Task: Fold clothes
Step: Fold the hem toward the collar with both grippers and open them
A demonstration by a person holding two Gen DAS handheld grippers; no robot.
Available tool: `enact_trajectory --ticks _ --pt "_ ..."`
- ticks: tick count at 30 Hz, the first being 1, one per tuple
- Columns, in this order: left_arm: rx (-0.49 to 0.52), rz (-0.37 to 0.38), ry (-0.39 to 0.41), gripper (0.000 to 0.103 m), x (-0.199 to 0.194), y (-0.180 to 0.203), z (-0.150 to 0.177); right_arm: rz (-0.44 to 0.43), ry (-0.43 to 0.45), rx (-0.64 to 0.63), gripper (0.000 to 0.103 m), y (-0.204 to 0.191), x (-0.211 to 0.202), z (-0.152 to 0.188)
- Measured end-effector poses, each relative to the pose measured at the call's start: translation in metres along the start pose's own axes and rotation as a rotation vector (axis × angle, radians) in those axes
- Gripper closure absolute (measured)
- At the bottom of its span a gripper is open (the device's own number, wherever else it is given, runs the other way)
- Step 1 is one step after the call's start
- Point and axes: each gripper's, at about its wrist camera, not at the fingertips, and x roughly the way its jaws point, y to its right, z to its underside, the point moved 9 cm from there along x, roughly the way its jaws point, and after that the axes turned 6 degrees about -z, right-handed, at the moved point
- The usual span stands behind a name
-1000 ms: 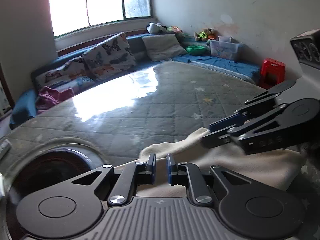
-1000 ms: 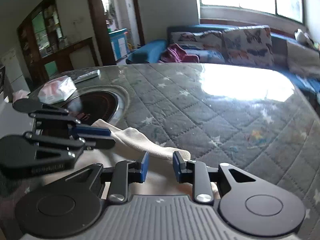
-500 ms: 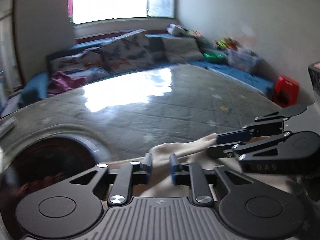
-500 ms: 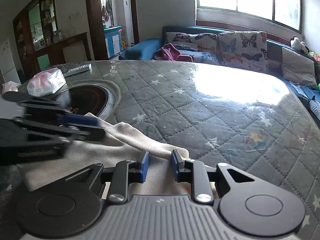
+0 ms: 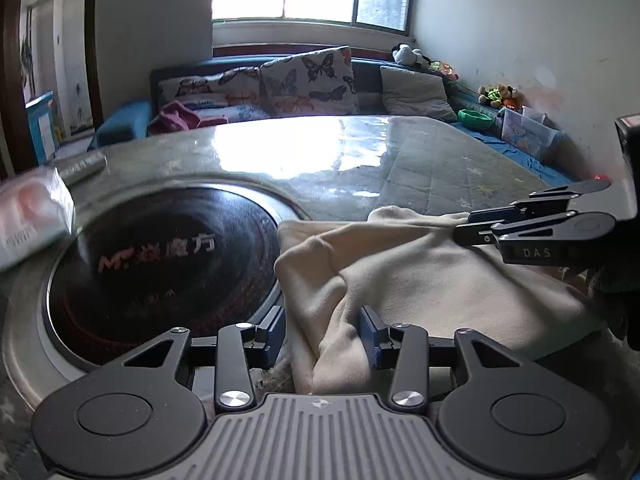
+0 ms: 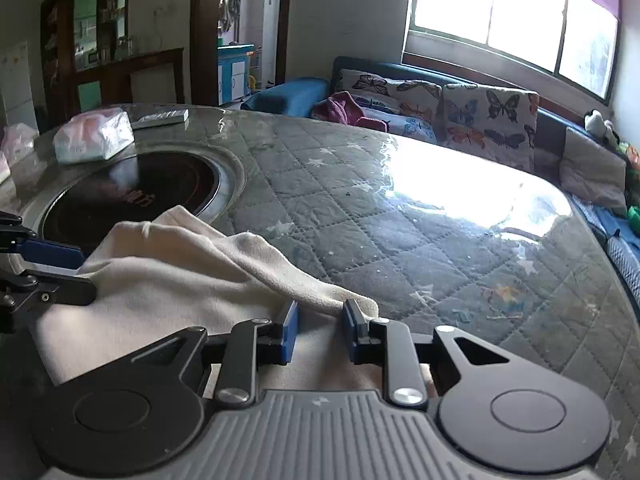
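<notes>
Here, both grippers sit low at a cream garment (image 5: 420,276) on the quilted table (image 6: 400,232).

The left gripper (image 5: 322,330) has its fingers spread, a bunched fold of cloth between them; the round cooktop (image 5: 160,260) lies just left. The right gripper (image 6: 318,330) is parted too, the garment's edge between its fingers.

tissue pack (image 5: 30,216): blurred, cut off at left edge (left wrist view)

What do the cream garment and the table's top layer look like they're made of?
Cream garment: likely soft fleece or brushed knit; matte, fuzzy, folding in thick rounded creases. Table: quilted grey star-print fabric, apparently under clear glass or plastic, given the window glare.
</notes>
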Motion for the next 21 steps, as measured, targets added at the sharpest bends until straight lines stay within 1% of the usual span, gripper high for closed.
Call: enact_trajectory --ticks 6,11,14,21 --pt "-0.053 0.056 -0.047 0.068 -0.003 -0.002 0.004 0.003 -0.014 -0.037 0.080 -0.004 -0.001 0.002" --pt "-0.057 0.109 -0.076 0.069 -0.017 0.007 0.015 -0.012 -0.023 -0.032 0.080 -0.006 -0.007 0.009" --pt "-0.033 0.152 -0.092 0.069 -0.034 0.021 0.029 -0.025 -0.028 -0.025 0.080 -0.009 -0.015 0.016" --pt "-0.089 0.173 -0.095 0.067 -0.057 0.009 0.036 -0.044 -0.042 -0.055 0.080 -0.026 -0.046 0.037"
